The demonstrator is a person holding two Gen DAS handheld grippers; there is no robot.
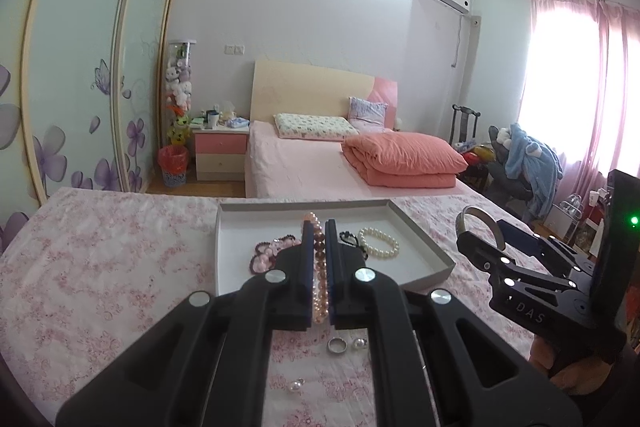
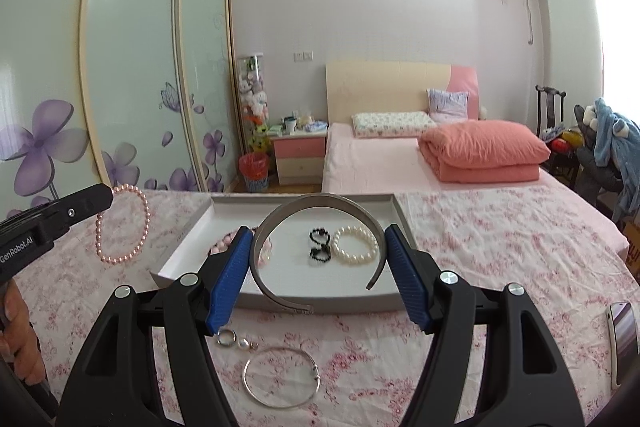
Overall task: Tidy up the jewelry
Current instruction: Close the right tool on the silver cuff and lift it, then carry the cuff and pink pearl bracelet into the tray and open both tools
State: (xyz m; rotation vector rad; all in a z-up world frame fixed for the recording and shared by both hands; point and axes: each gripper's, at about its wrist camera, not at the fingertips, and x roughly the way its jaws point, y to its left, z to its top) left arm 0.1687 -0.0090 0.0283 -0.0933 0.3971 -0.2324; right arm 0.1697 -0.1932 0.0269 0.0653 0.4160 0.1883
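Note:
A white tray (image 1: 416,239) (image 2: 192,239) lies on the floral bedspread. It holds a white pearl bracelet (image 1: 378,242) (image 2: 356,245), a small black bead piece (image 2: 319,246) and a pink bead piece (image 1: 270,253). My left gripper (image 1: 319,227) is shut on a pink pearl bracelet (image 1: 319,267) (image 2: 124,223), held above the tray's near-left side. My right gripper (image 2: 318,251) grips a silver open bangle (image 2: 280,219) (image 1: 480,223) between its blue pads (image 2: 232,275), above the tray's front edge.
On the bedspread in front of the tray lie a silver ring (image 1: 337,345) (image 2: 227,337), a pearl earring (image 1: 360,343), another pearl (image 1: 295,385) and a thin silver hoop bangle (image 2: 282,377). A phone (image 2: 622,339) lies at the right. A bed stands beyond.

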